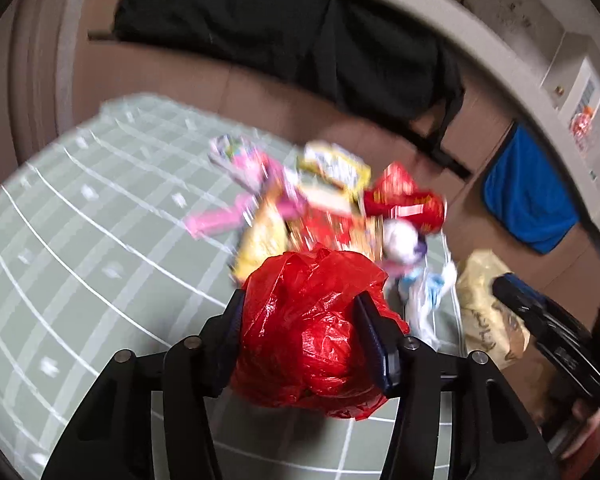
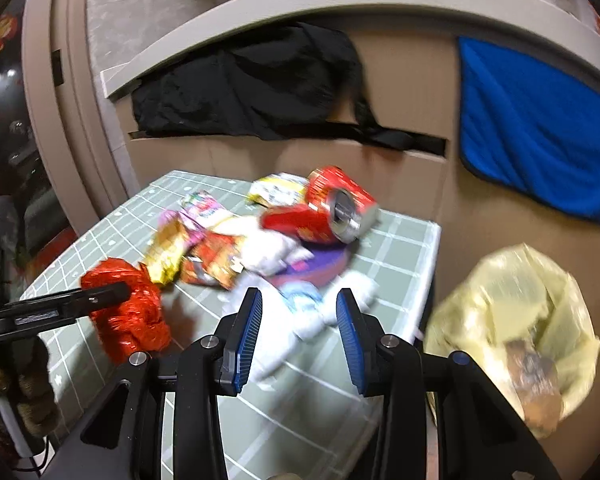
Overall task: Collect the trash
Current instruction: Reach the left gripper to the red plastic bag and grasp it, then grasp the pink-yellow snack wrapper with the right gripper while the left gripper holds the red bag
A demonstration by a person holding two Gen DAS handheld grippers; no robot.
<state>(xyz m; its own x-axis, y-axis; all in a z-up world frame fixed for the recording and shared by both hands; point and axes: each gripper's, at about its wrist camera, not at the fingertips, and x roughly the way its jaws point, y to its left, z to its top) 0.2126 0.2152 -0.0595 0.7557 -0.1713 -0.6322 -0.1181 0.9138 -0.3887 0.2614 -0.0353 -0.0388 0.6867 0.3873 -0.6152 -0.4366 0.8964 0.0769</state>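
Crinkled red plastic, glossy and creased into a rough ball, fills the gap between the left gripper's point(image 1: 300, 320) dark ribbed pads: this red plastic bag point(image 1: 312, 332) is clamped from both sides and bulges out above and below the fingers. In the right wrist view the same bag point(image 2: 130, 312) sits just over the near left part of the table, pinched by the slim black arm of the left gripper point(image 2: 112, 294).

The right gripper point(image 2: 298, 332) stands wide apart with nothing between its blue ridged pads, poised over the table edge above some white crumpled plastic point(image 2: 312, 320).

The grey-green cutting mat point(image 1: 80, 240) is flat and matte, ruled with a white grid. On it lies a blurred heap of litter: a dented red drink can point(image 2: 332, 212) with a silvery top, shiny yellow and orange snack wrappers point(image 2: 168, 256), a pink wrapper point(image 1: 220, 220) and a purple scrap point(image 2: 316, 268).

Just off the table's right edge hangs a pale yellow bin bag point(image 2: 512, 320), thin and translucent, mouth open. Behind, brown cardboard carries a black cloth point(image 2: 252, 88) and a fuzzy blue towel point(image 2: 536, 132).
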